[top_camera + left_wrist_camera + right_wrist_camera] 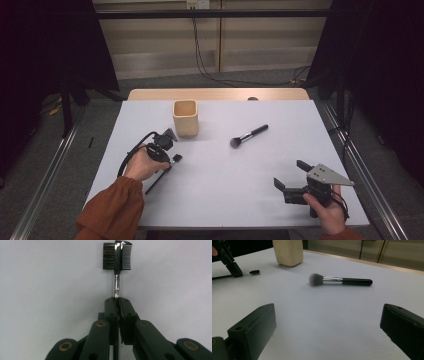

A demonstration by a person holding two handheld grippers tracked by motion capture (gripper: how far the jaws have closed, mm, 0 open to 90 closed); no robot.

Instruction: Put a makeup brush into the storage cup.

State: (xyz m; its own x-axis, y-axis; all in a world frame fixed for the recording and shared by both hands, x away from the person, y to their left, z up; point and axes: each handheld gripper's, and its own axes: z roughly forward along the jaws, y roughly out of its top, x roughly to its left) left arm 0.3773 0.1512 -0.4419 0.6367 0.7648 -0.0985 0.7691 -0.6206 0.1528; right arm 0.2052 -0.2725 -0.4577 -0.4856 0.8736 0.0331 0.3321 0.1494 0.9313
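Note:
A black brow comb-and-brush (117, 256) with a silver neck lies on the white table (225, 200), its head (176, 159) pointing right and its thin handle running back toward the front edge. My left gripper (169, 165) (117, 302) is shut on the neck just behind the head. It also appears at the far left of the right gripper view, where the left gripper (238, 272) rests by the comb head (254, 272). My right gripper (290, 173) (327, 327) is held open and empty near the front right of the table.
A beige square cup (185, 118) (287, 251) stands upright at the back centre-left. A powder brush (249, 135) (339, 280) with a black handle lies flat mid-table, bristles toward the left. Metal rails run along both sides of the table.

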